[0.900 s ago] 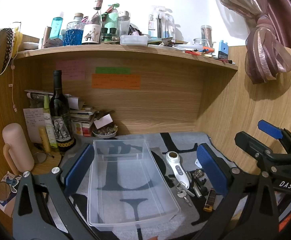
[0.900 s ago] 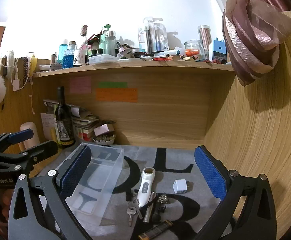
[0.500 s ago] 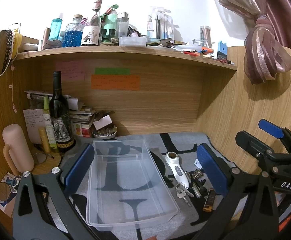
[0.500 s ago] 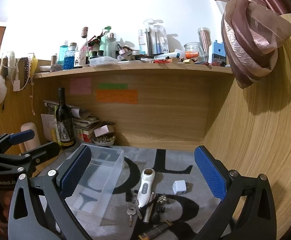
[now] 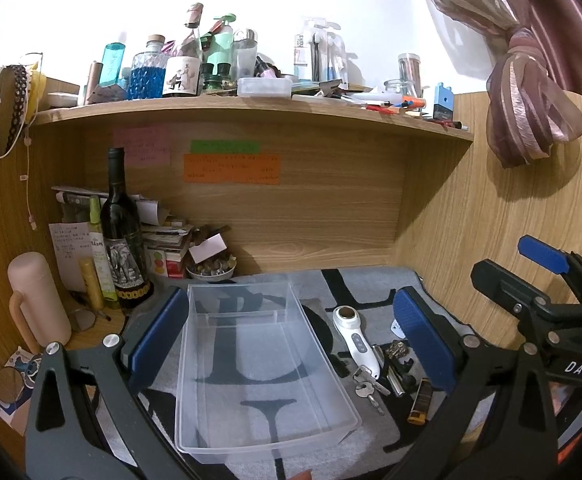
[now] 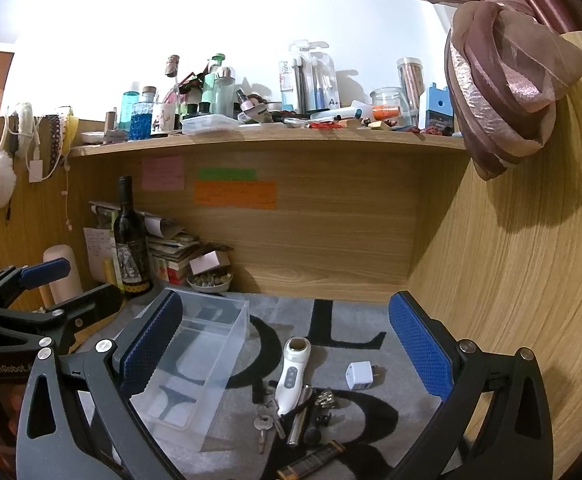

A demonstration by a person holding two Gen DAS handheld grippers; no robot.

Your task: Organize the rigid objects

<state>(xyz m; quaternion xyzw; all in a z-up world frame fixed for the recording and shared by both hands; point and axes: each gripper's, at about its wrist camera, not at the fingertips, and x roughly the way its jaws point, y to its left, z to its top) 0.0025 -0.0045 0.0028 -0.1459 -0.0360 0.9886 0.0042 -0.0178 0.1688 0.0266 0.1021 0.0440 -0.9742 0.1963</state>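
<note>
A clear plastic bin (image 5: pixel 259 364) lies empty on the grey lettered mat; it also shows in the right wrist view (image 6: pixel 195 364). To its right lie a white handheld device (image 5: pixel 355 340) (image 6: pixel 291 376), keys (image 5: pixel 365 388) (image 6: pixel 265 420), a silver tube (image 6: pixel 299 416), a black and gold lighter (image 5: pixel 419 400) (image 6: pixel 311 462) and a white charger cube (image 6: pixel 359 376). My left gripper (image 5: pixel 291 336) is open above the bin. My right gripper (image 6: pixel 283 348) is open above the small items. Both are empty.
A wine bottle (image 5: pixel 123 236), a pink flask (image 5: pixel 37 300), stacked papers and a small bowl (image 5: pixel 211 270) stand at the back left. A crowded shelf (image 5: pixel 251 100) hangs above. A wood wall (image 6: pixel 511 300) stands at the right.
Both views have shifted only slightly. Both grippers stay open, and nothing on the mat has moved.
</note>
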